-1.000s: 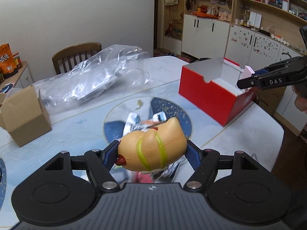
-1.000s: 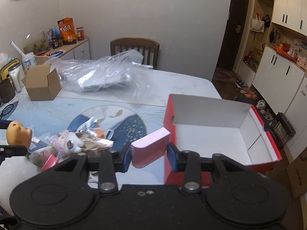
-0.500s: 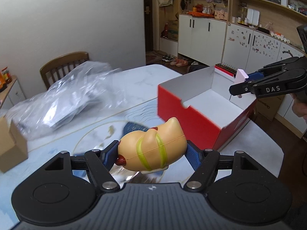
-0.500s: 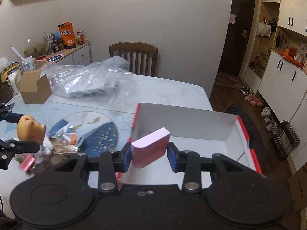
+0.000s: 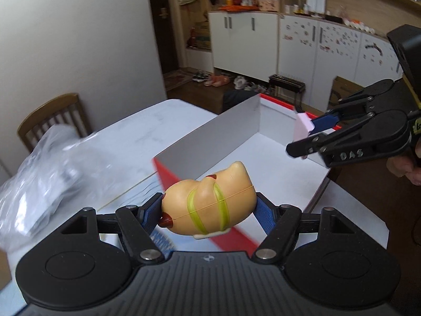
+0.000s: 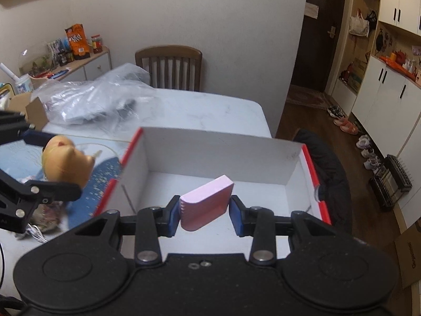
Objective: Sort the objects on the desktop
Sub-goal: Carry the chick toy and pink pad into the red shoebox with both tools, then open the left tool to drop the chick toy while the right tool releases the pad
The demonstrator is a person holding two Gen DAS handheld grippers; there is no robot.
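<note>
A tan hot-dog toy (image 5: 210, 205) with yellow-green stripes is clamped between the blue pads of my left gripper (image 5: 209, 210), held above the near corner of the red box (image 5: 210, 142). The box (image 6: 221, 152) has a white inside that looks bare. My right gripper (image 6: 205, 213) is shut on a pink ridged block (image 6: 206, 201), which hangs over the box's floor. In the left wrist view the right gripper (image 5: 302, 137) comes in from the right with the pink block (image 5: 301, 129). In the right wrist view the left gripper (image 6: 58, 164) holds the toy (image 6: 65, 163) just left of the box.
A crumpled clear plastic bag (image 6: 97, 100) lies on the white table (image 6: 210, 110) behind the box, with a wooden chair (image 6: 168, 65) beyond. A cardboard box (image 6: 34, 110) stands at the far left. Several small items (image 6: 44, 216) lie on the blue patterned mat (image 6: 102, 179).
Both grippers have travelled to the red box with their loads. The left one left the pile and reached the box's corner; the right one went from beside the box to over its inside.
</note>
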